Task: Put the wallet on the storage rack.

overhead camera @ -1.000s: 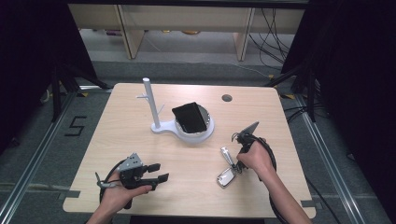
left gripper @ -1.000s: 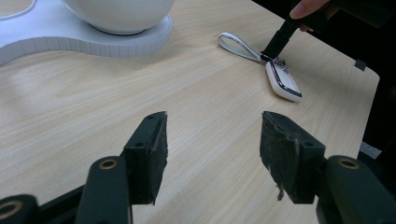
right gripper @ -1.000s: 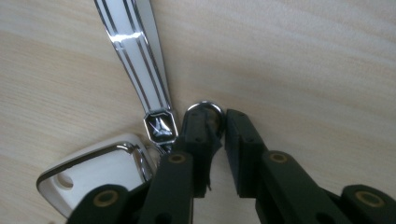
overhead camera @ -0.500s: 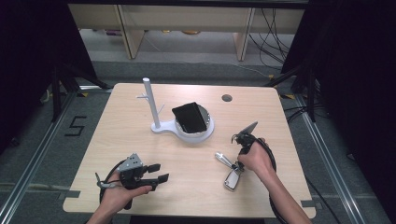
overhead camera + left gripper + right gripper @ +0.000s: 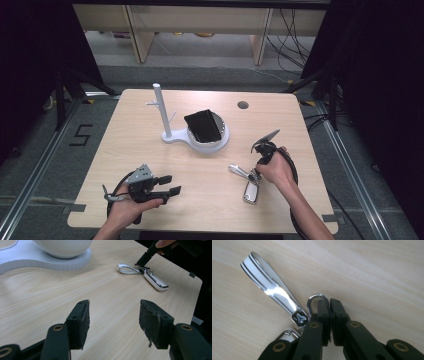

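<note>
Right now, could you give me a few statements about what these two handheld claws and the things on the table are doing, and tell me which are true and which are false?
1. The right gripper is shut on the metal ring of the key set. True.
2. The left gripper grips the key set. False: its jaws stand open over bare table, apart from the keys.
3. A black flat thing lies on the round dish of the white stand. True.
4. The key set hangs from the white stand's post. False: it lies flat on the table near the right hand.
5. The right gripper's jaws have just been closing. True.
</note>
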Motion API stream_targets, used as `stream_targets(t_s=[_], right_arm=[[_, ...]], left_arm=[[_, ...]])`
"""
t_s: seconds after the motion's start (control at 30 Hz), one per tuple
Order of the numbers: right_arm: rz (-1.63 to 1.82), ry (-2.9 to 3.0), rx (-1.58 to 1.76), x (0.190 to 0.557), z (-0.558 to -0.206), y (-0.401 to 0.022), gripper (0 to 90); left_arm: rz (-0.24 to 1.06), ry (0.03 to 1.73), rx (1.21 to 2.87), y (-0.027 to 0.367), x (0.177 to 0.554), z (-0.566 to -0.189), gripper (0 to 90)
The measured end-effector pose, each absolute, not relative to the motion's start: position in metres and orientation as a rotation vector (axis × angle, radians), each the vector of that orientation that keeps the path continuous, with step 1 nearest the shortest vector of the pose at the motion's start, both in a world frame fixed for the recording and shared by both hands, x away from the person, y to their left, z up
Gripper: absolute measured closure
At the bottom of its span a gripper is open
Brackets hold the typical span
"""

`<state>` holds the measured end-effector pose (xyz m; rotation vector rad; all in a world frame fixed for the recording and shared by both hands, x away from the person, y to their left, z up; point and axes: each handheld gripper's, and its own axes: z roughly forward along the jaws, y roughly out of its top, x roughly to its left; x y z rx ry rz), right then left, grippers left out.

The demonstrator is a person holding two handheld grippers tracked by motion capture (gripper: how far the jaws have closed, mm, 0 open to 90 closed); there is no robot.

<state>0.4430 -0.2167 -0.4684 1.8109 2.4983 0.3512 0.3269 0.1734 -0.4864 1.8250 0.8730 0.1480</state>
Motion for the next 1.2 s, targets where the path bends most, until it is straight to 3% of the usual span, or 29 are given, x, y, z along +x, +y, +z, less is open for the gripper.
stream_targets(t_s=[0.4, 1.2], right_arm=[[0.879, 2.337, 1.590, 0.427, -0.440, -0.218, 88.2], [1.453, 2.199, 1.169, 0.393, -0.386, -0.179, 88.2]], left_arm=[[0.142, 0.835, 1.795, 0.160, 0.331, -0.474, 41.9], [0.173, 0.678, 1.708, 0.105, 0.358, -0.431, 44.5]])
